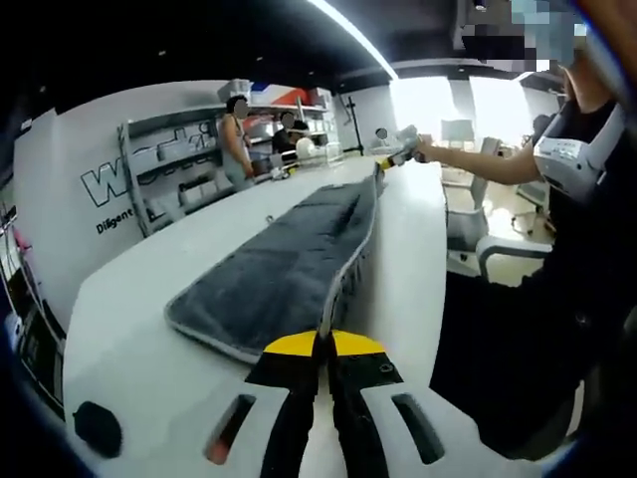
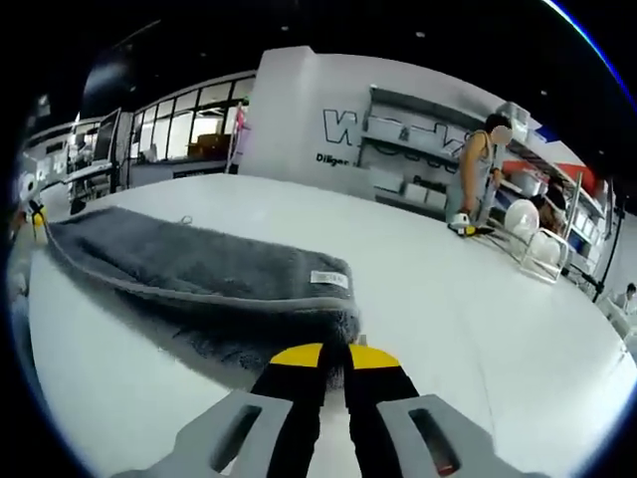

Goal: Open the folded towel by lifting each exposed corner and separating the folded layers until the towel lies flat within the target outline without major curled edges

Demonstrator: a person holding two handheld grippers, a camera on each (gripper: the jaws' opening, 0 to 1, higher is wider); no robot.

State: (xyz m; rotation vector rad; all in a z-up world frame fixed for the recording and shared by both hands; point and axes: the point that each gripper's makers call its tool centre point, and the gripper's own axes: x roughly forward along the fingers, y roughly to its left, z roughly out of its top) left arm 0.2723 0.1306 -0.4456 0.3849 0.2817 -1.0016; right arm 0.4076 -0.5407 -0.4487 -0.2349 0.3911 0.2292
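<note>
Blk tongs [image 1: 323, 344] w/ yellow tips, grey bases.

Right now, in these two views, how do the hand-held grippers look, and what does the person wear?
Each hand-held gripper, left and right, has two black jaws with yellow tips, mounted on pale grey bodies with dark slots; a reddish mark sits inside one slot. The person wears a black sleeveless top with a white device on the chest.

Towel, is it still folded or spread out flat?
Still folded: the gray towel shows stacked layers along its edge, the upper layer lifted off the white table.
</note>
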